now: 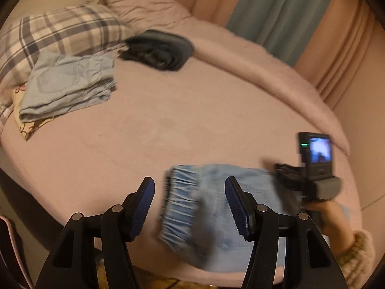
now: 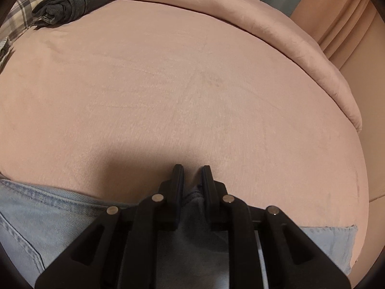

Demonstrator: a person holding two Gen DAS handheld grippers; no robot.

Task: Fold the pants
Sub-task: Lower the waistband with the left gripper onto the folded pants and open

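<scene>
Light blue denim pants (image 1: 180,204) with a gathered elastic waistband lie at the near edge of the pink bed (image 1: 168,120). My left gripper (image 1: 189,181) hovers above them, open, with nothing between its blue pads (image 1: 144,207). At the right of that view a hand in a knit sleeve holds my right gripper (image 1: 280,168) down on the pants. In the right wrist view the pants (image 2: 48,219) spread across the bottom. My right gripper (image 2: 192,168) stands nearly closed, pinching a raised fold of the denim (image 2: 192,198).
A folded pair of light blue jeans (image 1: 69,84) and a folded dark garment (image 1: 158,50) lie at the far left, by a plaid pillow (image 1: 65,31). A rolled pink duvet (image 1: 240,55) runs along the far edge. Curtains (image 1: 276,7) hang behind.
</scene>
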